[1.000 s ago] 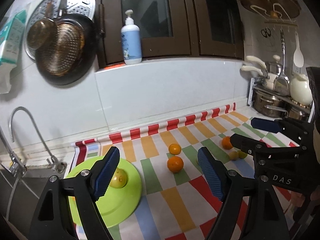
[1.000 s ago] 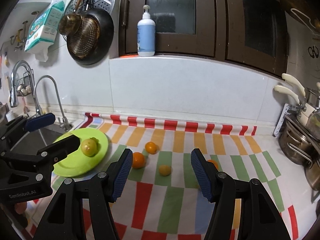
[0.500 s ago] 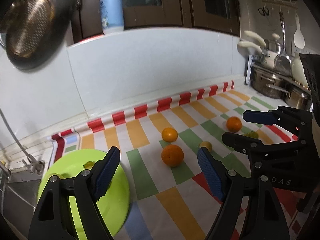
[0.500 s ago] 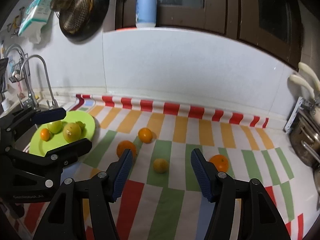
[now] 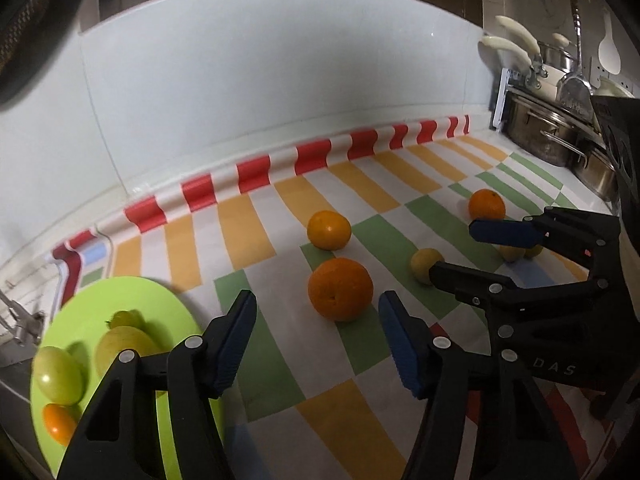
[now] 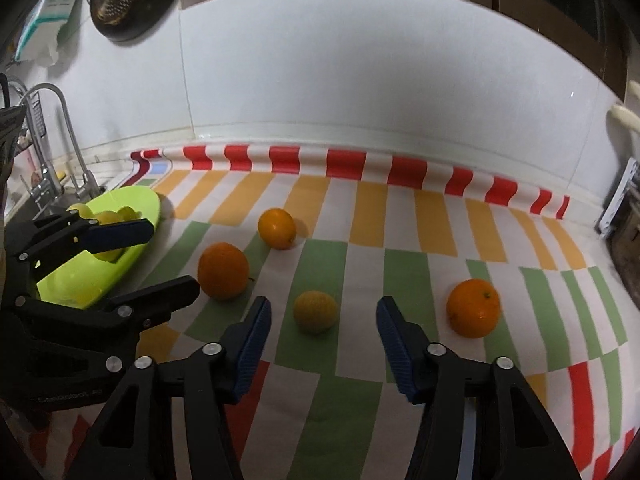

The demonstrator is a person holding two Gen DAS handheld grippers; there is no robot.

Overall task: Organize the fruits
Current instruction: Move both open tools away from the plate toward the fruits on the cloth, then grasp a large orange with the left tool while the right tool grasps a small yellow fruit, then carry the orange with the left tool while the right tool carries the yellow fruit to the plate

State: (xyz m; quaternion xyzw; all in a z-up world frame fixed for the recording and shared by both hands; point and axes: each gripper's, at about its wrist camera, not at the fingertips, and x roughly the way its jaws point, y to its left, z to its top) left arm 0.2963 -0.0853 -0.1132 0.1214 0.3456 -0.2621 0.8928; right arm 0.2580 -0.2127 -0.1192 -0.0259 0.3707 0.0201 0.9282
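The plate (image 5: 120, 292) is sitting at the far left of the cloth (image 5: 280, 360), beside the sink, and it is serving as the landmark here. It is already carrying a few fruits: two green ones, a paler yellowish one and a small orange one at its near edge, so part of the sorting appears done.

Just right of the plate, the left gripper (image 5: 316, 328) is hovering low with its jaws apart; they have just been closing, yet nothing is between the pads. The big orange (image 5: 340, 288) is lying just beyond its tips, untouched. A second orange (image 5: 329, 230) is resting behind that, nearer the wall.

Further right of the plate, the right gripper (image 6: 322, 330) is also standing apart, its jaws having just been narrowing, with the yellow fruit (image 6: 315, 311) lying just ahead of the gap, not gripped. Farthest from the plate, a third orange (image 6: 473, 307) is waiting near the pots, and two more small fruits are showing partly hidden behind the right gripper in the left view.

Judging by this, about six fruits are still waiting on the cloth, and both grippers seem to be lining up picks.
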